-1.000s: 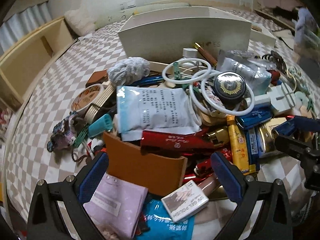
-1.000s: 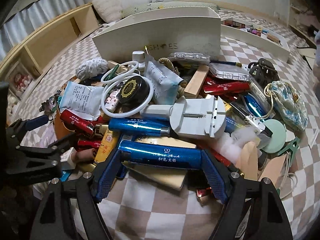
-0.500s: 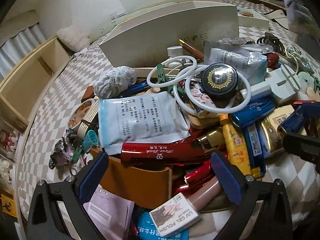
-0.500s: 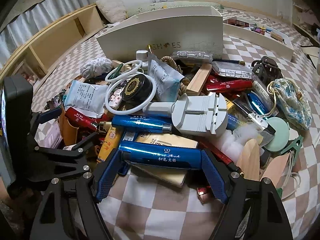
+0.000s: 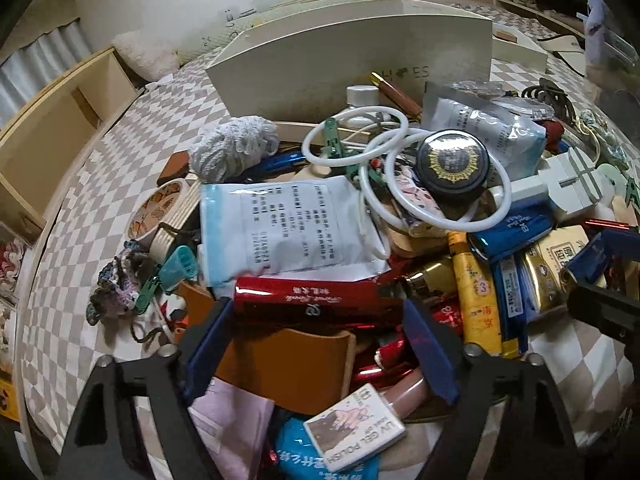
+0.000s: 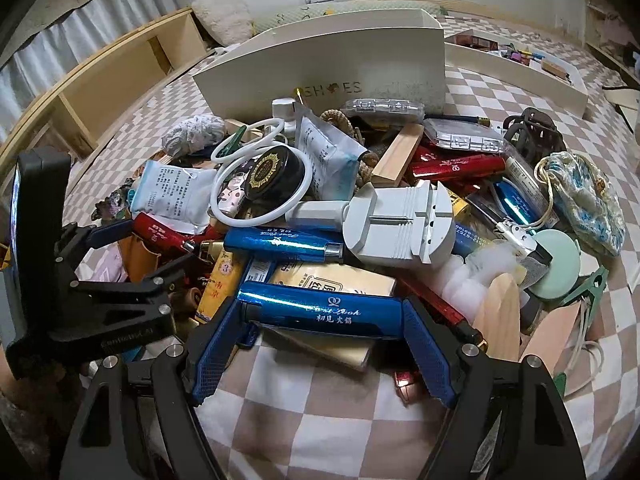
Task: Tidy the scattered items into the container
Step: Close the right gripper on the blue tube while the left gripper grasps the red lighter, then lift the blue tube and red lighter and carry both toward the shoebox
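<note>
The left claw (image 5: 316, 344) was spread wide a moment ago; now it is closing around the red tube (image 5: 308, 300), which lies between its fingers but is not yet squeezed. The right claw (image 6: 320, 344) has been kept still, pinching the blue tube (image 6: 320, 312) end to end. Both tubes can soon be lifted. Farther back, past the pile, the white box (image 6: 320, 72) is waiting.

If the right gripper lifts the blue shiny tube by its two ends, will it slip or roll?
The blue tube looks glossy and rounded, so it may slip between the pads and would probably roll if dropped. It seems stiff, so an end-to-end hold should not bend it. It rests on a gold packet, which might shift when the tube lifts.
</note>
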Available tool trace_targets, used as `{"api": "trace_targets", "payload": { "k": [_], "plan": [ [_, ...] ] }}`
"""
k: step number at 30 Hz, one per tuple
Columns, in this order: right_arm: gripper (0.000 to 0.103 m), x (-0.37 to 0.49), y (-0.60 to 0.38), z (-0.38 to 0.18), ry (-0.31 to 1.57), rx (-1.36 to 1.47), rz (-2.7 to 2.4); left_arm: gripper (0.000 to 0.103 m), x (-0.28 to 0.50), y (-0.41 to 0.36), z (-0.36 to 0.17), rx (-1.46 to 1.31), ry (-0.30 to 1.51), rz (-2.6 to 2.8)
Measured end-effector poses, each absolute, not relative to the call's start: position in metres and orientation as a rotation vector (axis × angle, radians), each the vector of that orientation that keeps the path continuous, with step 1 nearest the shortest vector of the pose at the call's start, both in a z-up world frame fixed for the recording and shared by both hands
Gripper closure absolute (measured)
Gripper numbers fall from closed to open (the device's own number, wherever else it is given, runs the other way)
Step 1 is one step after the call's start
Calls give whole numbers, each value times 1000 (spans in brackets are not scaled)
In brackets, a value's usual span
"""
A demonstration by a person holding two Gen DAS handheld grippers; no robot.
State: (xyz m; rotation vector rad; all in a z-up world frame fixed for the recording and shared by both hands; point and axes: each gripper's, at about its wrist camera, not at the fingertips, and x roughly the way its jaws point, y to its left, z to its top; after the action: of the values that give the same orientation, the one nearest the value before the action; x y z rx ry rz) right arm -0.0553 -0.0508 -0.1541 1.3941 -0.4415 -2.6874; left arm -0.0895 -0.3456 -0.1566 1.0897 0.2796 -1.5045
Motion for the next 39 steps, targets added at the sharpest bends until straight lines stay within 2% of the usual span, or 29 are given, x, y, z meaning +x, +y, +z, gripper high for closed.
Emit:
{"api": "trace_targets", "payload": {
  "k": [16, 33, 39],
  "plan": [
    [22, -54, -50, -155, -440, 1391, -2688, 20, -49, -357, -135, 891, 601, -1525],
    [22, -50, -47, -145, -438, 1362, -2711, 20, -54, -336, -120, 842, 616, -1566],
    [22, -45, -54, -138, -372, 1337, -2737, 20, -59, -324, -112, 831, 607, -1594]
  ]
}}
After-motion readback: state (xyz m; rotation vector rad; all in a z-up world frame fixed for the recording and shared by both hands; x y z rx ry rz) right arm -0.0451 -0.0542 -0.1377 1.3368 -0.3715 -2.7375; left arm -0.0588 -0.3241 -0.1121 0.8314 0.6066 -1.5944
